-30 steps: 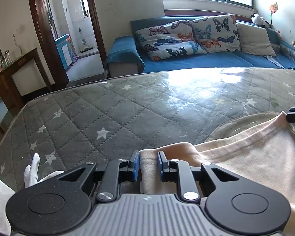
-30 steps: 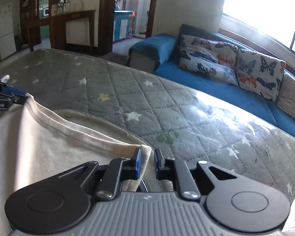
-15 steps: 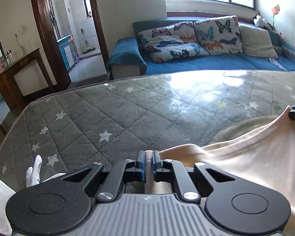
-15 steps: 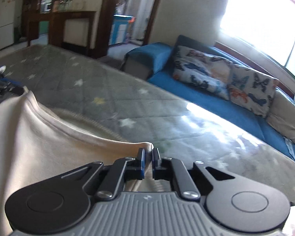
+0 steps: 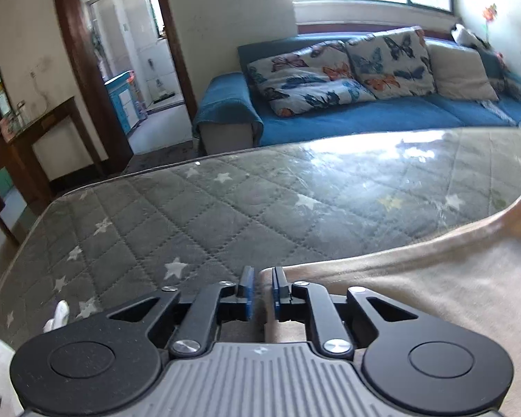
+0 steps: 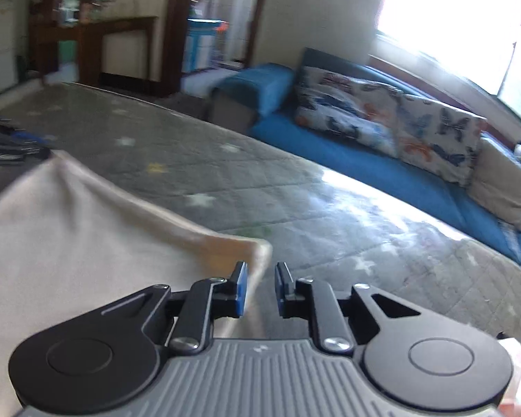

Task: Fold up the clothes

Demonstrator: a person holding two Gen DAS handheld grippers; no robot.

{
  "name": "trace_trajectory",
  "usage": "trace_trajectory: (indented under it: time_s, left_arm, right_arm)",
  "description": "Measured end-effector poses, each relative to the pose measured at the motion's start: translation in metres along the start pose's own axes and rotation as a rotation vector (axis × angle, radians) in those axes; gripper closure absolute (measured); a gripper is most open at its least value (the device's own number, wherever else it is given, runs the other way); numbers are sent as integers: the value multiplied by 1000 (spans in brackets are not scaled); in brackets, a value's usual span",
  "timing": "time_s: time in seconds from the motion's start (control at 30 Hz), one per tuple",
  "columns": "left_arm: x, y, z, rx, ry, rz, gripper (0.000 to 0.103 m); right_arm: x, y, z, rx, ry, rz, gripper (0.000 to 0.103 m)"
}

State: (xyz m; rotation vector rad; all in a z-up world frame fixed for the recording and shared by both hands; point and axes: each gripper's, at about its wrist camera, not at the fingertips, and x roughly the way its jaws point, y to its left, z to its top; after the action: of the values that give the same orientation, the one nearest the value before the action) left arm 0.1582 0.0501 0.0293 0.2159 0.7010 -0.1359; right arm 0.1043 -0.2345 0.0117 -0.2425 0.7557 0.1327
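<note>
A: Left gripper [image 5: 260, 290]?
B: Black, blue-padded, jaws a narrow gap apart and opening. Corner of the cream-beige knit garment [image 5: 416, 299] right there between the pads, edge against the right-hand pad, clear daylight on the other side. Not pinched.

A: Right gripper [image 6: 260, 292]?
B: Same build, narrow gap, also opening. Garment corner [image 6: 253, 246] just ahead of the left-hand pad, tip of it drooping beside that pad; nothing pressed between the two. Picture blurred there.

A: Location of the garment?
B: Spread over the near part of the grey quilted mattress with white stars [image 5: 225, 215], under a glossy clear cover. Upper edge drawn in a sagging line from one gripper to the other, rising to a peak at the far right of the left wrist view and at the far left of the right wrist view, beside the other black gripper [image 6: 3, 142].

A: Anything else around?
B: Blue sofa [image 5: 364, 121] beyond the mattress, with butterfly-print cushions [image 5: 330, 76] and a plain beige cushion [image 5: 462, 73]. Bright window behind. Dark wooden doorframe [image 5: 83, 66] on the left, a dark wooden console [image 5: 34, 135] near it. White gloved fingers [image 5: 57, 316] at the lower left edge of the left wrist view.
</note>
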Motion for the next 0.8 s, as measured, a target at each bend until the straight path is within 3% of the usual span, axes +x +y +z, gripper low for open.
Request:
trace_trajectory:
  time_s: [0.17, 0.27, 0.37, 0.47, 0.6, 0.7, 0.8]
  left_arm:
    - [-43, -11, -22, 24, -2, -65, 88]
    - [-69, -29, -46, 66, 6, -123, 88]
    - [-89, -42, -71, 84, 23, -179, 88]
    - [-99, -57, -91, 128, 33, -184, 88]
    - [-106, -65, -102, 128, 40, -179, 88]
    - [-114, -70, -101, 115, 31, -195, 87]
    - [-126, -82, -99, 130, 15, -232, 85]
  right_arm:
    - [-41, 28, -24, -59, 22, 127, 88]
    - [-61, 45, -44, -76, 27, 150, 88]
    - [-72, 56, -65, -104, 39, 118, 88]
    - [-83, 59, -82, -112, 40, 81, 88]
    - [-109, 29, -91, 1, 16, 51, 87]
    - [-114, -4, -96, 79, 30, -55, 86]
    - [-109, -39, -103, 169, 58, -157, 77]
